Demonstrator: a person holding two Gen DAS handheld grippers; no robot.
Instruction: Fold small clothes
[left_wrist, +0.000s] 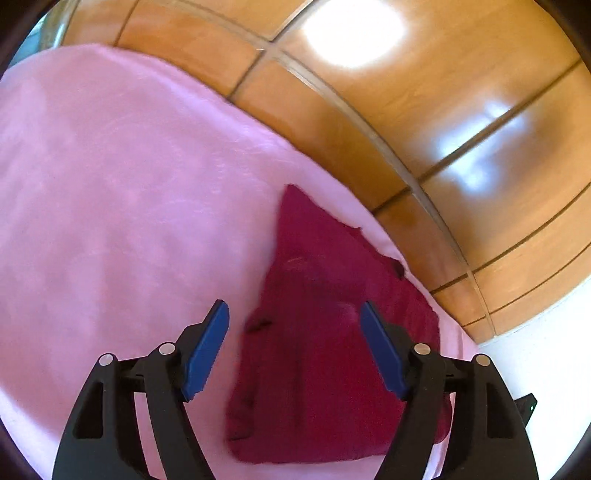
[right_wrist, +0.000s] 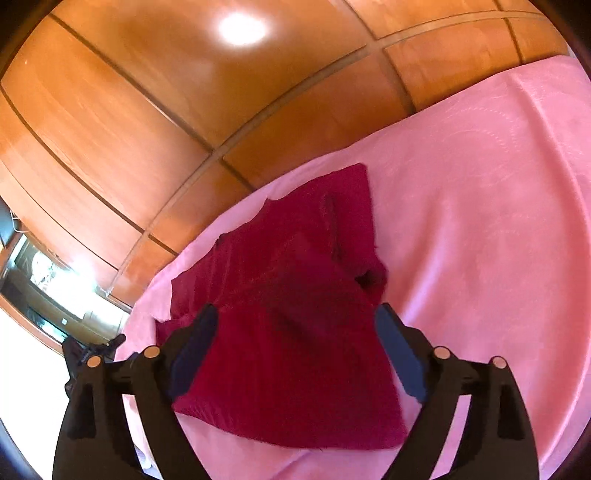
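A wall of glossy orange-brown wooden panels (left_wrist: 424, 110) fills the background, and in front of it spreads a pink bedspread (left_wrist: 110, 184) covering what looks like a bed, though the frame itself is hidden. On the bedspread, close to the edge nearest the panels, lies the dark red garment (right_wrist: 295, 332), already doubled into a rough wedge: broad at the end toward the cameras, narrowing to a point at the far end, so its long axis runs away from both hands toward the wall. The left hand-held gripper (left_wrist: 293, 347) hangs above the garment's near left part with its blue fingers (left_wrist: 207, 350) spread well apart and nothing between them. The right hand-held gripper (right_wrist: 295, 354) likewise stands spread wide and empty over the broad near end. Both sit about equally near; the right looks more centred on the cloth, so I judge it better placed for the next fold.
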